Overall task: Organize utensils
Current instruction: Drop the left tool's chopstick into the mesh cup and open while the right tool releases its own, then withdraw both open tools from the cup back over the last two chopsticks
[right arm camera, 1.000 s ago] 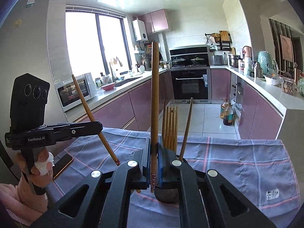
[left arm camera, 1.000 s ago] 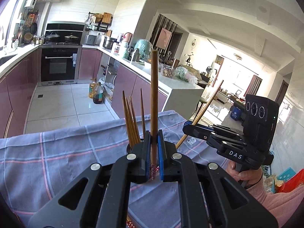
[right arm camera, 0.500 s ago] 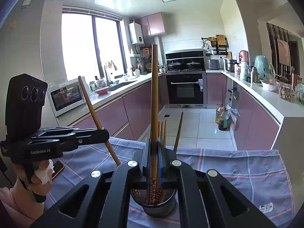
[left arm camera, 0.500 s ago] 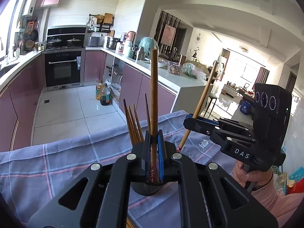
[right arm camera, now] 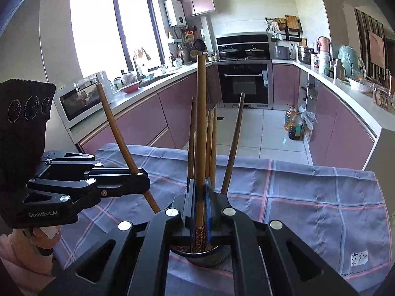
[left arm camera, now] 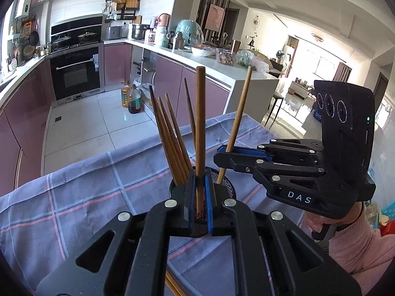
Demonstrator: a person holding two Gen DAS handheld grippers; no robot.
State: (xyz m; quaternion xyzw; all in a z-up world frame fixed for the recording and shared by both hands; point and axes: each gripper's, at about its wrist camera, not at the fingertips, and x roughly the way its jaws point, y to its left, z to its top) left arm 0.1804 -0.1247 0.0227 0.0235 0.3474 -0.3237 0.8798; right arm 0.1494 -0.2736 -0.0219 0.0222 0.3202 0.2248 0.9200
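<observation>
- Left wrist view: my left tongs (left arm camera: pixel 200 197) pinch a long brown wooden chopstick (left arm camera: pixel 200 133) upright, its patterned lower end over the round black mesh cup (left arm camera: pixel 228 185) on the desk's lilac checked cloth (left arm camera: pixel 86 197). More chopsticks (left arm camera: pixel 170 138) lean in that cup. My right tongs (left arm camera: pixel 226 154) pinch a second, slanted chopstick (left arm camera: pixel 238 120).
- Right wrist view: that second chopstick (right arm camera: pixel 201 133) seems to dip into the cup (right arm camera: pixel 209 256), though the tongs (right arm camera: pixel 200 202) hide its tip.
</observation>
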